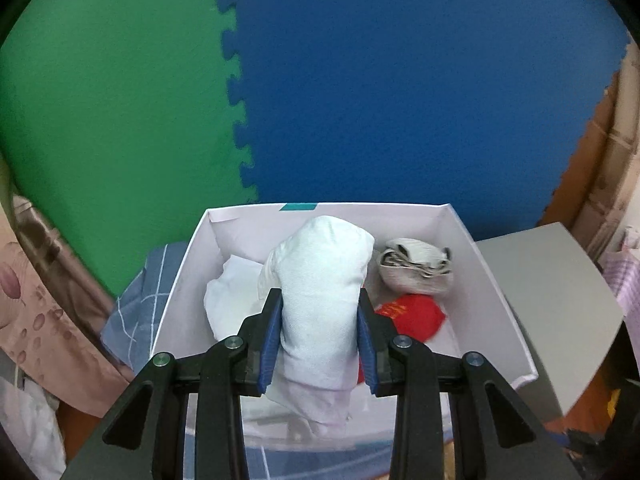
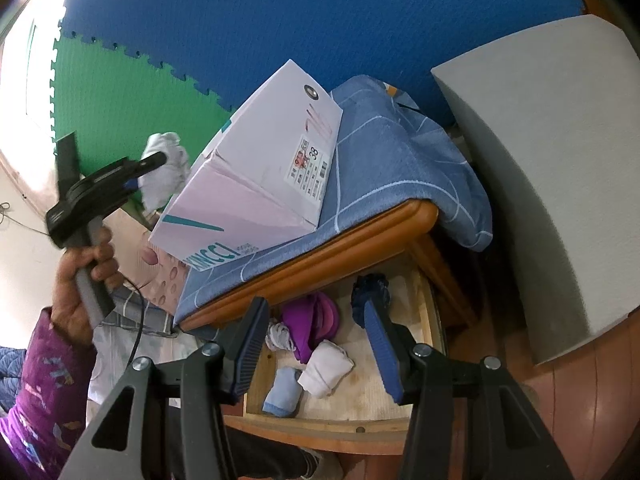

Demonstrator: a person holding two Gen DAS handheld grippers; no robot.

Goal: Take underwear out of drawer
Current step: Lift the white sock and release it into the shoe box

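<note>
hand-held grippers (image 1: 319, 332): 2 | white box (image 1: 496, 280): 1 | cloth bundles in box: 4, incl. one gripped (image 1: 324, 280) | bundles in open drawer (image 2: 352, 404): 5

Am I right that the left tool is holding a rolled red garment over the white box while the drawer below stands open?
Not quite: the garment in the left tool is white, as the left wrist view shows. The red item lies inside the white box. The drawer is indeed open.

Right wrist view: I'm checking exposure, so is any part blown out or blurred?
Right wrist view: the wall at far left is washed out white; the drawer is evenly lit and sharp. Left wrist view: no glare, only slight edge blur, fisheye bending the box.
</note>
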